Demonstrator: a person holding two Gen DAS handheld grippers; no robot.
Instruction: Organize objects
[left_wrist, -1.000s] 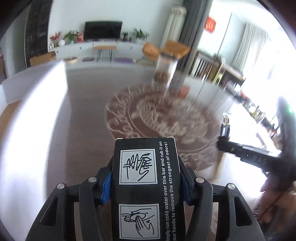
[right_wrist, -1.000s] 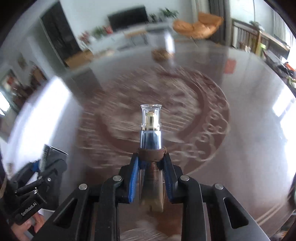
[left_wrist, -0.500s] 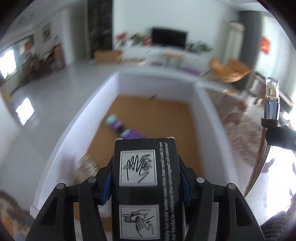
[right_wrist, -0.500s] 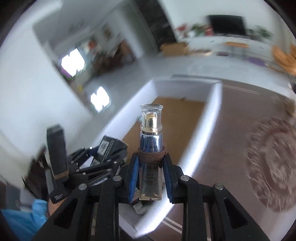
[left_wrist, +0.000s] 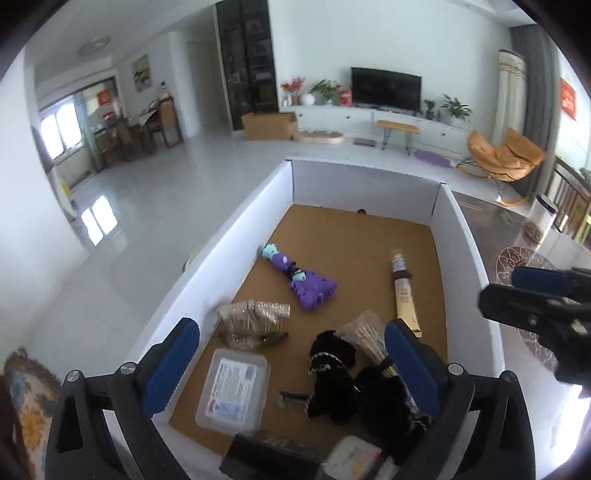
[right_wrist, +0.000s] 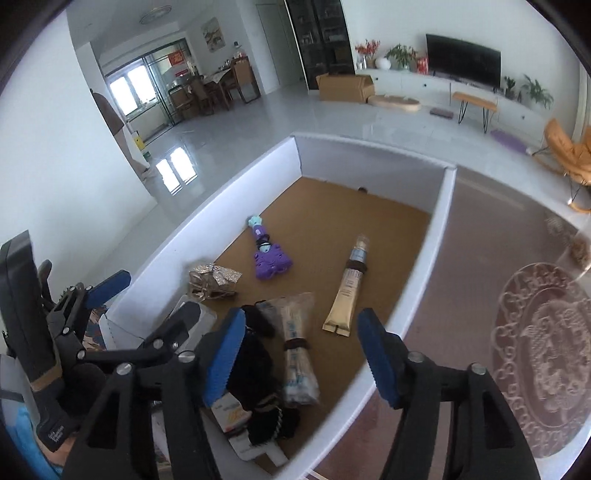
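Left wrist view: left tongs (left_wrist: 291, 354) spread wide, gripping nothing, hovering over the near end of the white box (left_wrist: 236, 236). Gold tube (left_wrist: 404, 295) lies flat on the cardboard floor, ahead and right of the tongs, apart from them; purple toy (left_wrist: 306, 284) to its left. Clear plastic case (left_wrist: 234, 391) and black fabric pile (left_wrist: 332, 365) sit between the blue pads (left_wrist: 170, 365). Right tongs (right_wrist: 299, 354) also wide and empty; tube (right_wrist: 349, 288) lies just ahead, cap pointing away. Only right wrist view shows the patterned brown surface (right_wrist: 480, 258) beside the box and the left tongs (right_wrist: 110, 291) whole; only left wrist view shows the plastic case fully.
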